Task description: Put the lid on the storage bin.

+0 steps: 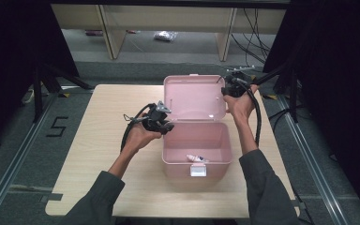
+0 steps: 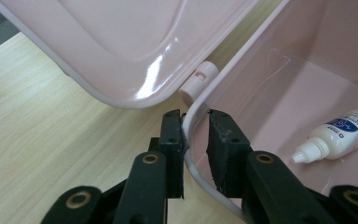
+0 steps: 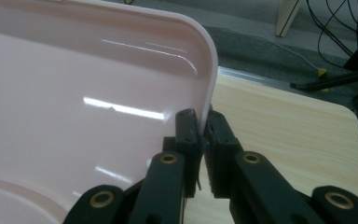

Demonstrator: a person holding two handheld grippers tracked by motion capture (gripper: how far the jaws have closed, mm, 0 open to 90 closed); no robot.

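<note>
A pink plastic box [image 1: 215, 140] stands on the wooden table with its lid [image 1: 194, 96] raised behind it. A small white bottle [image 1: 196, 158] with a blue label lies on the box floor near the front wall, and it shows again as the bottle [image 2: 340, 135] in the left gripper view. My left gripper [image 1: 168, 126] straddles the box's left wall by the hinge [image 2: 199, 79], its jaws [image 2: 196, 126] closed on the rim [image 2: 189, 154]. My right gripper [image 1: 226, 91] is shut on the lid's right edge [image 3: 209, 88], the pads [image 3: 202, 122] clamping it.
A white latch [image 1: 198, 171] sits on the box's front wall. The table [image 1: 103, 140] has bare wood to the left and in front of the box. Black stands and cables rise at both sides, and wooden furniture legs stand on the floor beyond.
</note>
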